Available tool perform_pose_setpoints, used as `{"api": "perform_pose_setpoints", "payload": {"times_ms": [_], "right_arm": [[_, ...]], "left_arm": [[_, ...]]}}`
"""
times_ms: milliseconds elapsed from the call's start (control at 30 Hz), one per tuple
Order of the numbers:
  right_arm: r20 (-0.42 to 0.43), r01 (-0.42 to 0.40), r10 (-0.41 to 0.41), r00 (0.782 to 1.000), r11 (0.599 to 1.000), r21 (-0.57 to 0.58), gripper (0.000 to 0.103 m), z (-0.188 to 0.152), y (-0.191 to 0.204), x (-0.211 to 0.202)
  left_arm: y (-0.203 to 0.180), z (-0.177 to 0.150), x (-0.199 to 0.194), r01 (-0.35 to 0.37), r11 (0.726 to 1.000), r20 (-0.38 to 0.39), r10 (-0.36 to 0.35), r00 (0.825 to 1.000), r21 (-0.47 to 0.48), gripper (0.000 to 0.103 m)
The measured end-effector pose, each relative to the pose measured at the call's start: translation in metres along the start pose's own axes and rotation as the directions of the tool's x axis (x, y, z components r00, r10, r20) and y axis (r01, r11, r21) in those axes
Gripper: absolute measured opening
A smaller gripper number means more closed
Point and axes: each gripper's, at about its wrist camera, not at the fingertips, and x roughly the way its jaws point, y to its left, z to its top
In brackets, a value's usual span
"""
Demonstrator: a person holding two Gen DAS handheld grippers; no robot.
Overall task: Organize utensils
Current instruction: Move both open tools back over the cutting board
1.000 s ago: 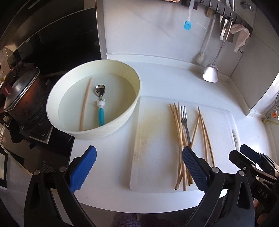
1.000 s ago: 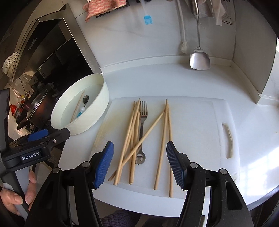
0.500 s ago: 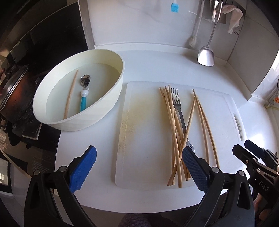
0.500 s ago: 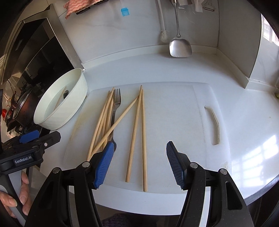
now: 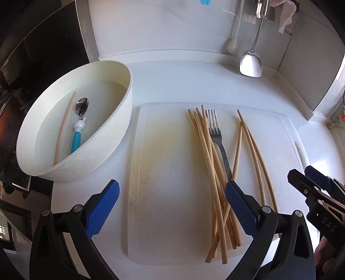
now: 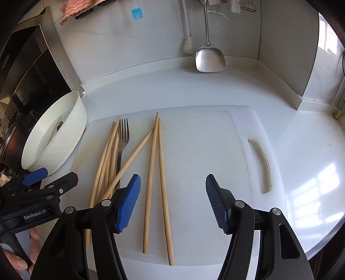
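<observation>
Between the blue ribbed fingers of the right gripper, which stand released and wide apart with nothing pressed between them, lie the near ends of two pale wooden chopsticks, set in a narrow V whose tips meet toward the far edge of the translucent white plastic cutting board. Neither finger touches them.

Over the near left part of the same board, the left gripper also has its blue fingers released and far apart, clenching nothing; its right finger sits in front of the near ends of a loose bundle of wooden chopsticks. A dull metal fork lies among that bundle, tines toward the far edge, and one chopstick crosses it slantwise toward the pair on the right.

Just beside the board's left edge stands a round cream plastic basin, close to the worktop's left edge. Inside it rest a single wooden chopstick and a small metal spoon with a turquoise and white handle, side by side.

The white worktop carries board and basin. Along its far edge, against the white wall, hang a steel spatula, a white bottle brush and a small blue silicone brush. A pinkish cloth hangs at the far left corner. A person's hand grips the left gripper's handle at the near left.
</observation>
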Motion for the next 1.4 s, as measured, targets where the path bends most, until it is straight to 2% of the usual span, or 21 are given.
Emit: {"api": "perform_pose_setpoints", "payload": {"times_ms": [200,700,1100,1400], "right_arm": [[-0.027,-0.019,0.018,0.999,0.999,-0.039,0.06,0.0,-0.007,0.026],[-0.04,-0.06,0.058,0.998,0.997,-0.049,0.06,0.004,-0.013,0.04],[-0.03,-0.022,0.019,0.999,0.994,-0.106,0.06,0.003,-0.004,0.05],[-0.023,0.028,-0.031,0.999,0.99,-0.139,0.06,0.003,-0.004,0.058]], "left_arm": [[-0.004,0.002,0.018,-0.038,0.999,-0.005,0.038,0.999,-0.034,0.097],[-0.006,0.001,0.043,-0.119,0.992,-0.037,0.118,0.992,-0.038,0.097],[0.005,-0.001,0.052,-0.148,0.986,-0.064,0.144,0.988,-0.071,0.097],[0.007,-0.003,0.052,-0.146,0.986,-0.051,0.143,0.988,-0.075,0.097]]}}
